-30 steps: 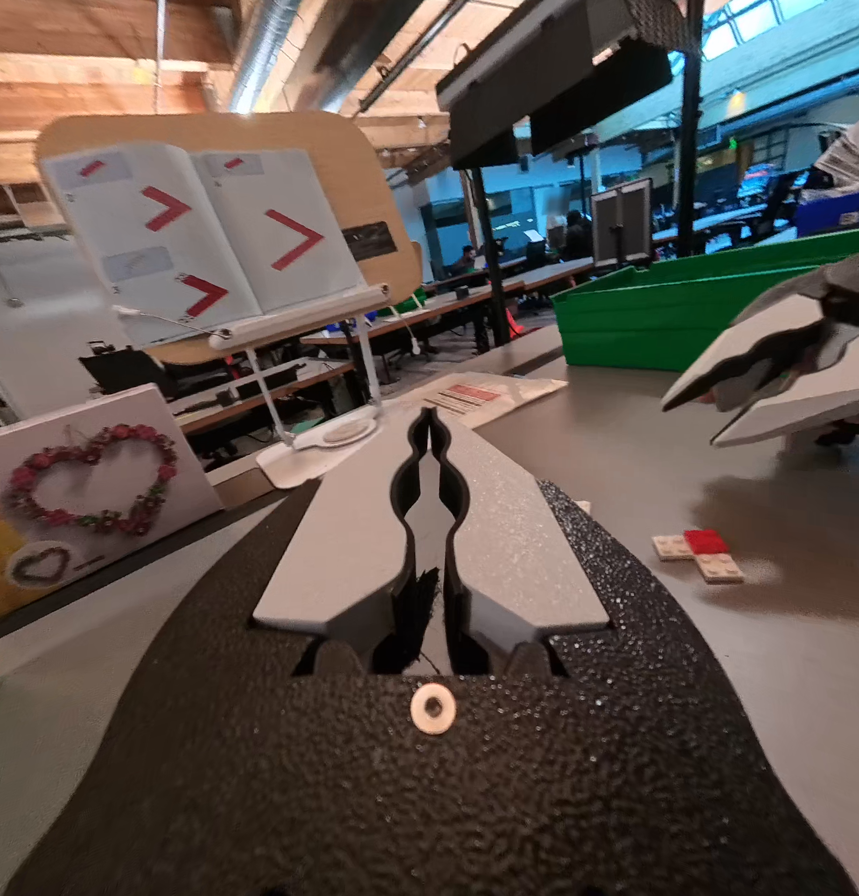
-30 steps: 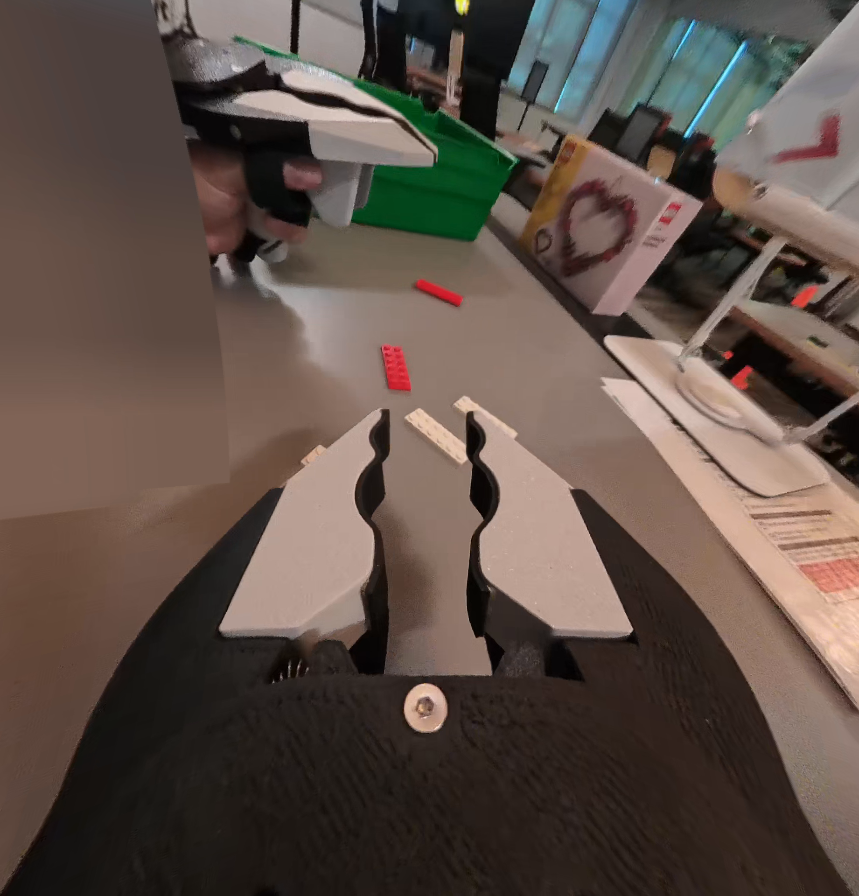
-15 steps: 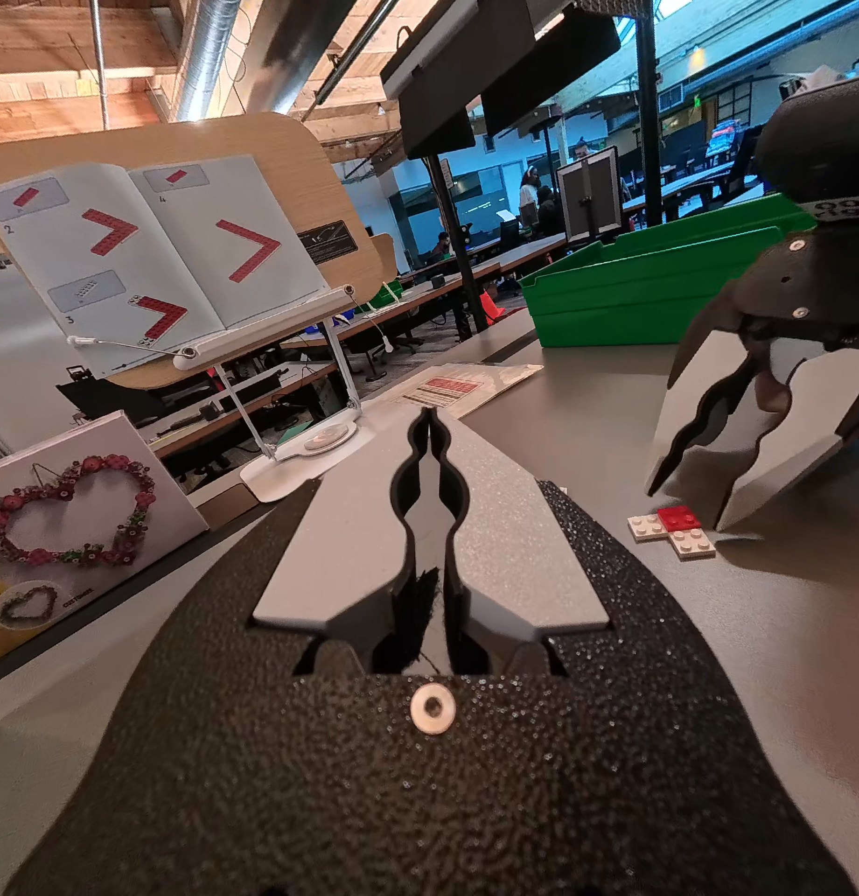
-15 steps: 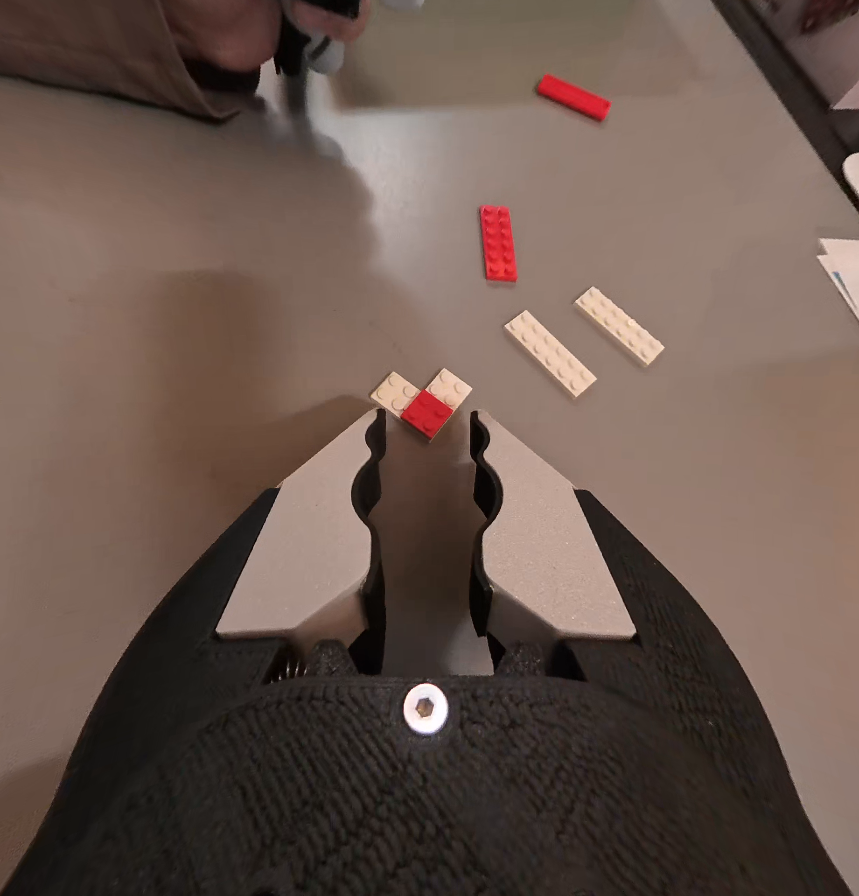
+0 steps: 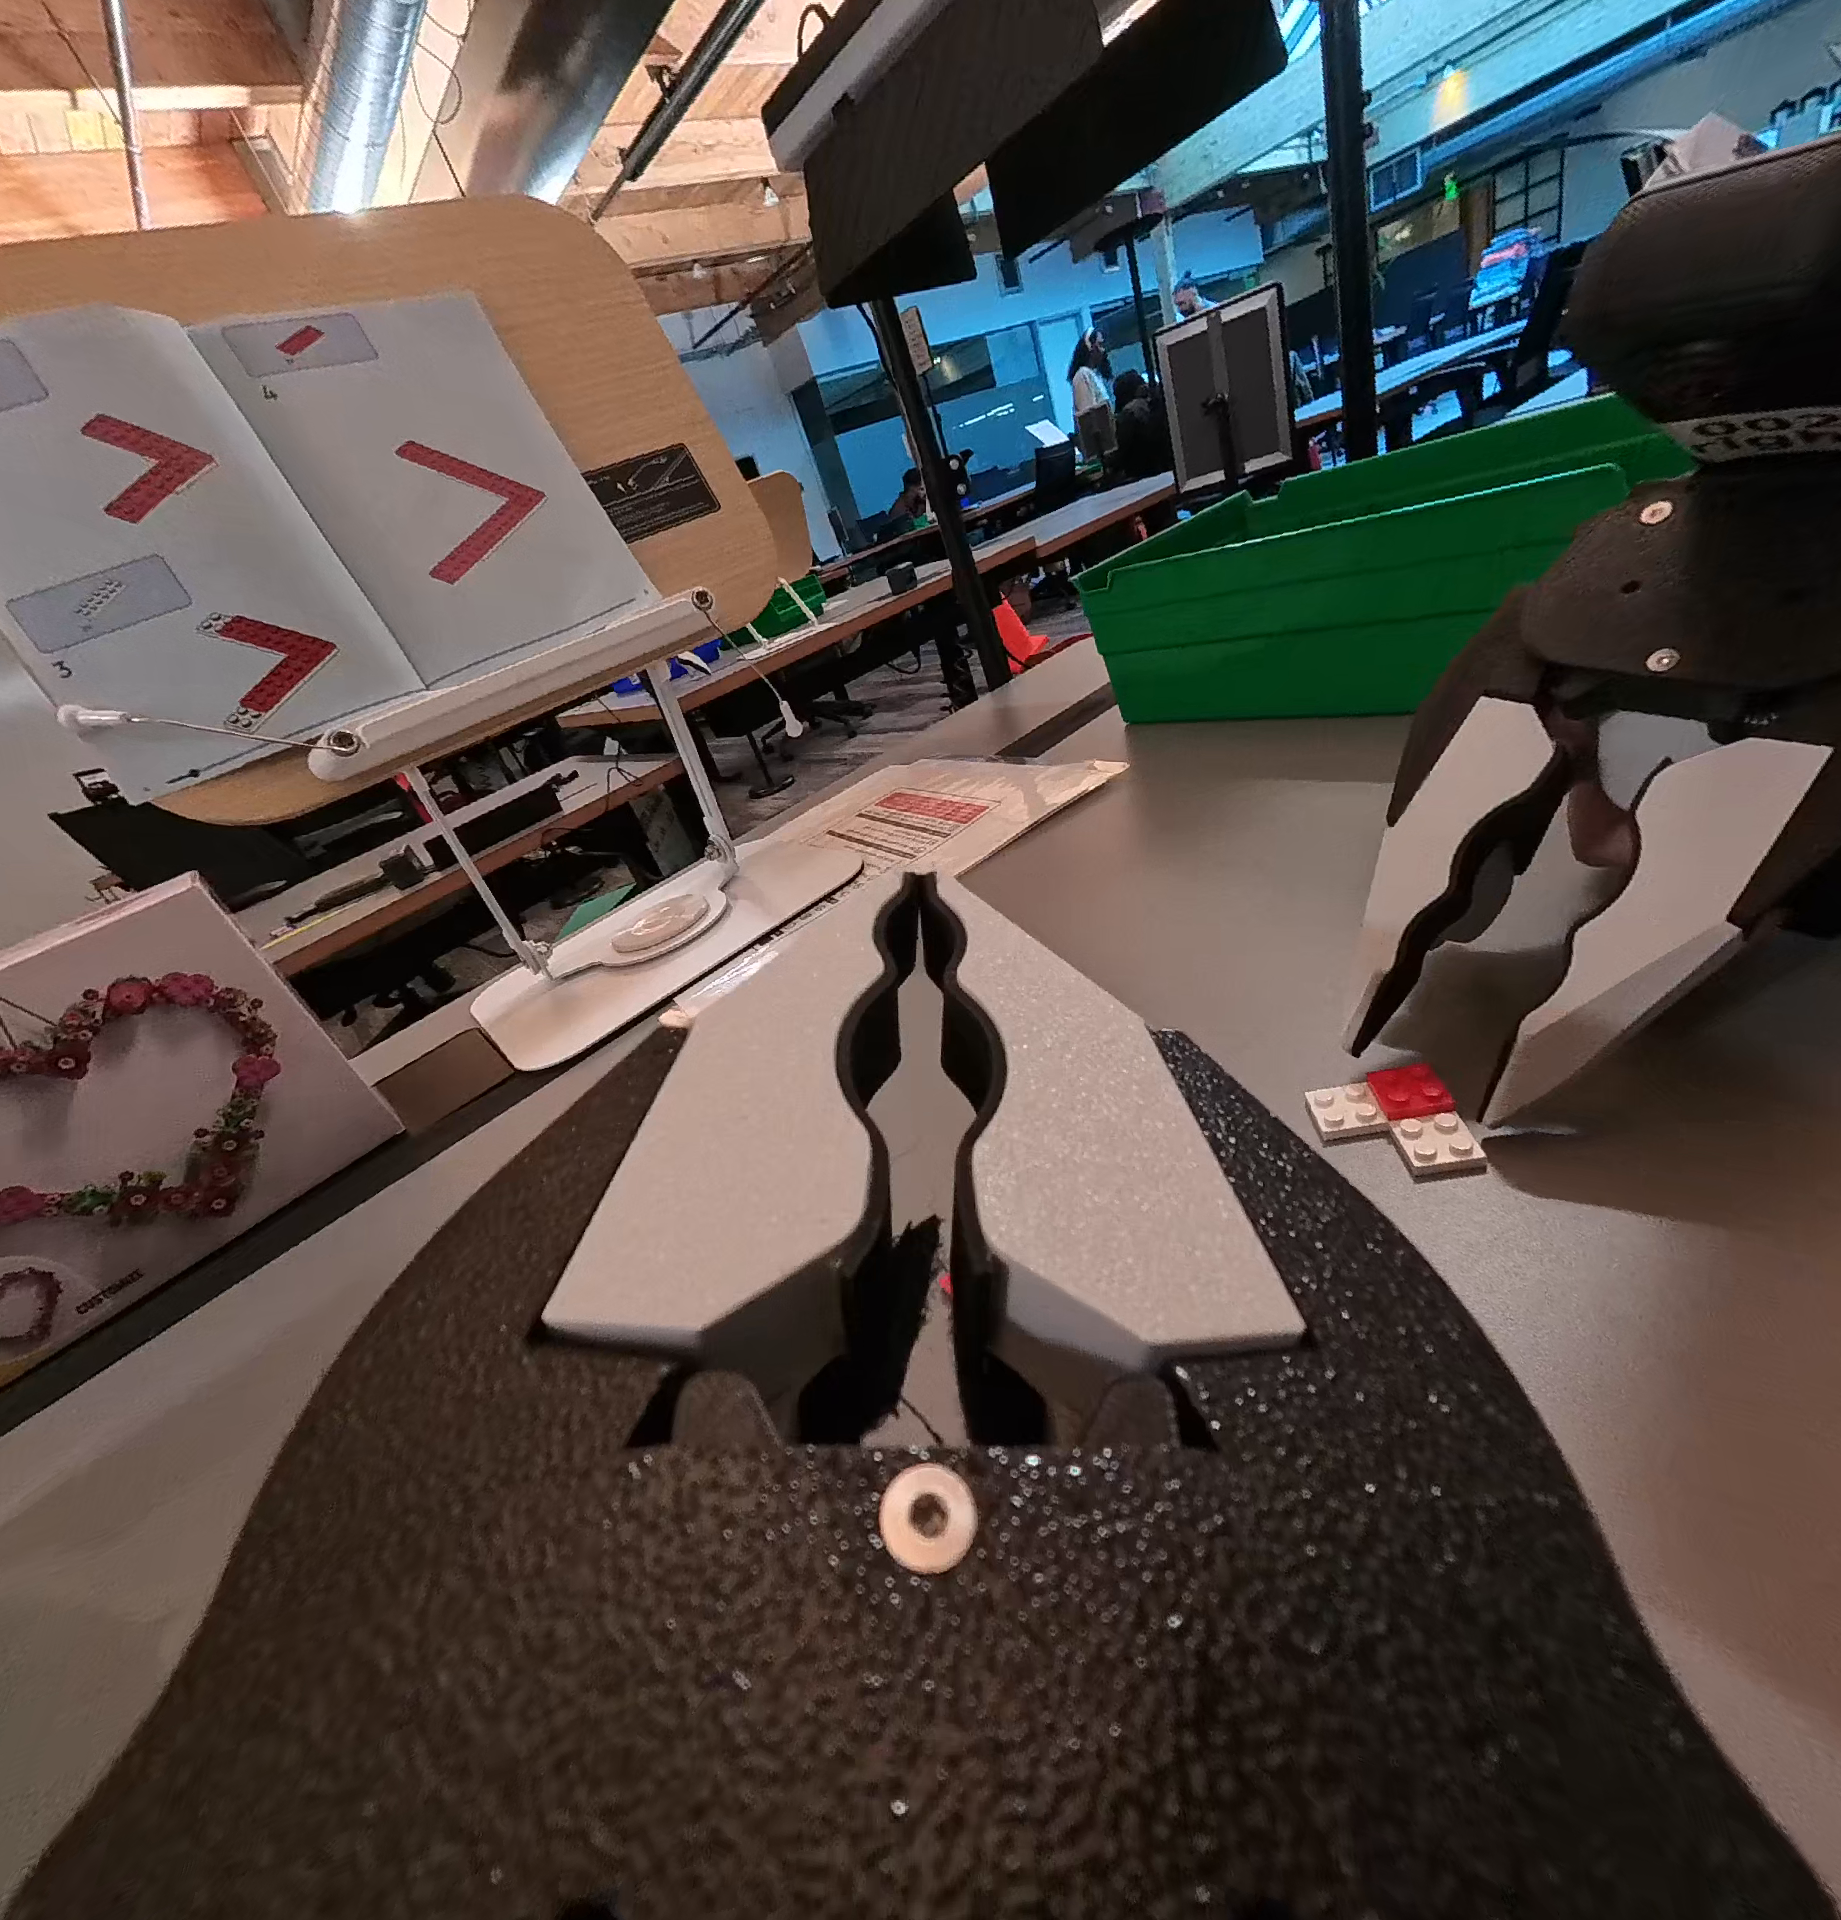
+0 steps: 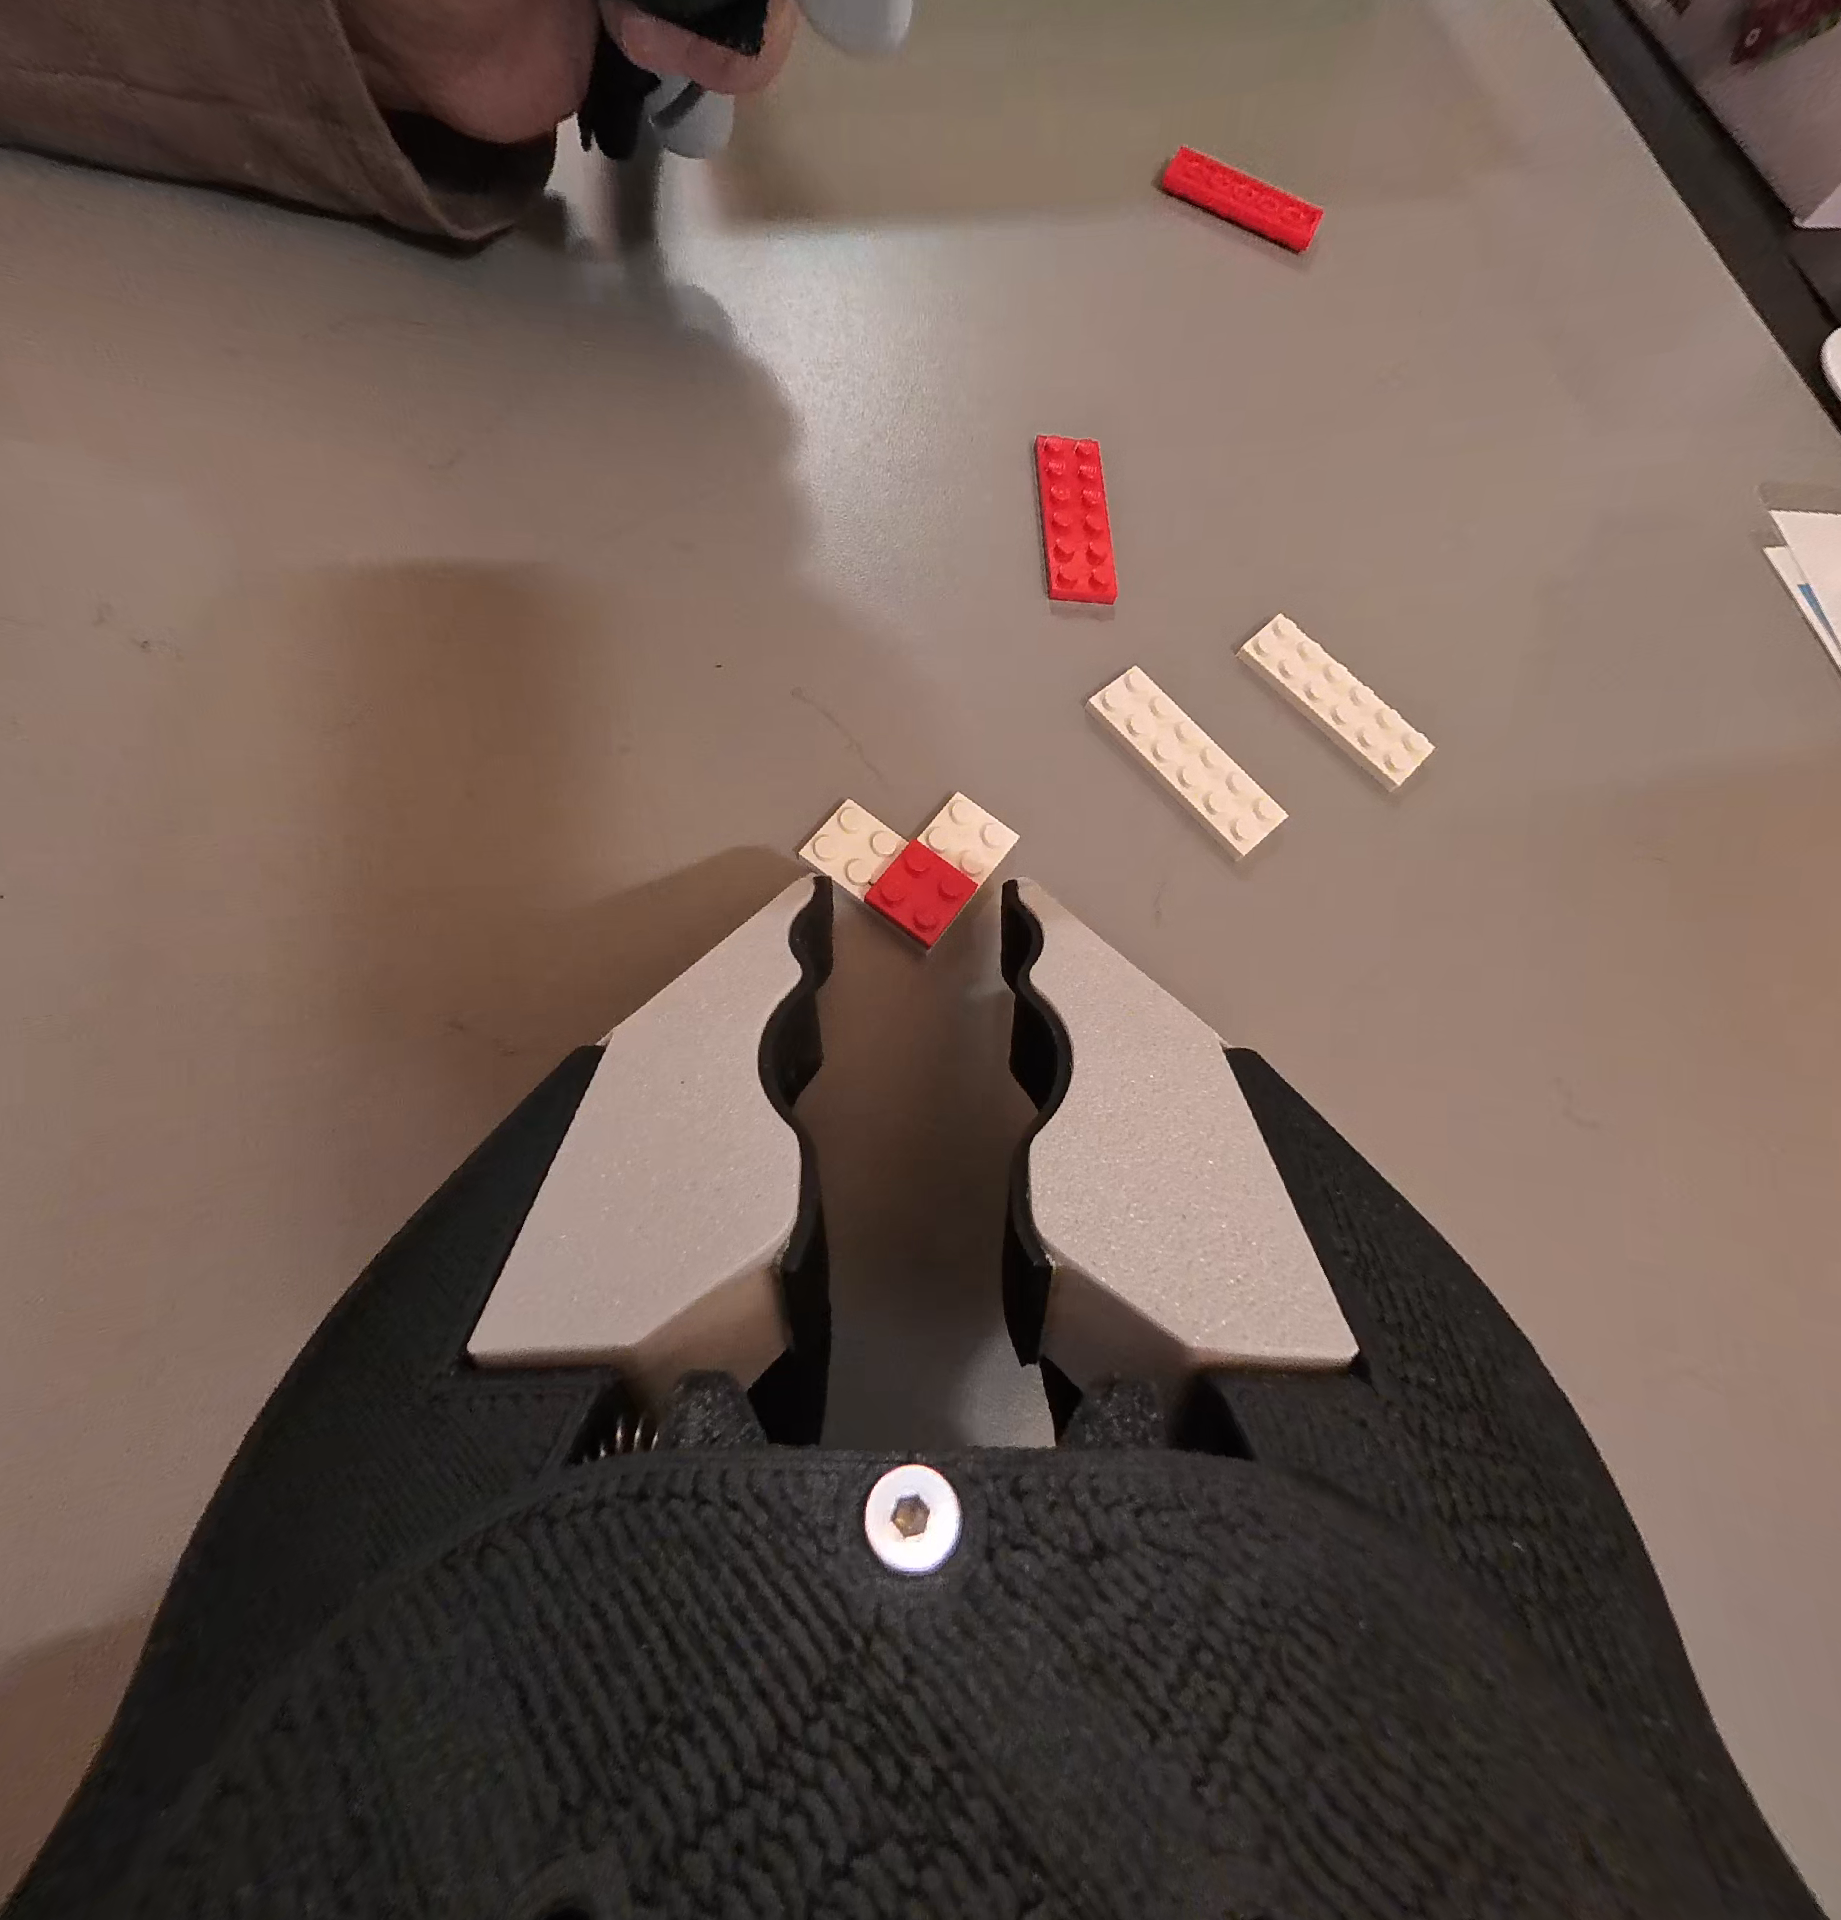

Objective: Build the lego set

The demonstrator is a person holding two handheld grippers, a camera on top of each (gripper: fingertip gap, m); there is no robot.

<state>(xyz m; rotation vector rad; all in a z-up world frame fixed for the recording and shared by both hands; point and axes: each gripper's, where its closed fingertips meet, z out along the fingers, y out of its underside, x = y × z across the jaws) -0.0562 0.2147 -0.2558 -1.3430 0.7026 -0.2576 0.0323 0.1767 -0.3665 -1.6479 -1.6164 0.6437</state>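
Observation:
A small V-shaped piece (image 6: 914, 868) of two white square plates joined by a red square plate lies on the grey table; it also shows in the left wrist view (image 5: 1399, 1115). My right gripper (image 6: 908, 896) is open, tips down just short of the red plate, one tip at each side of it; it shows too in the left wrist view (image 5: 1420, 1086). My left gripper (image 5: 921, 888) is shut and empty, held above the table. Beyond the V lie a red long plate (image 6: 1077, 532), two white long plates (image 6: 1186, 761) (image 6: 1335, 701) and another red plate (image 6: 1241, 197).
An open instruction booklet (image 5: 261, 509) rests on a wooden stand at the back left, with the set's box (image 5: 137, 1101) beside it. Green bins (image 5: 1342, 613) stand at the back right. A printed sheet (image 5: 937, 810) lies by the stand. A person's hand and sleeve (image 6: 272, 94) hold the left gripper. There is about 15 cm between the tips of the two grippers. The red long plate (image 6: 1077, 532) is about 9 cm from my right fingertips.
My right gripper has tilted down from level to point at the table and has come down over the V-shaped piece, still open. My left gripper has stayed shut and nearly still.

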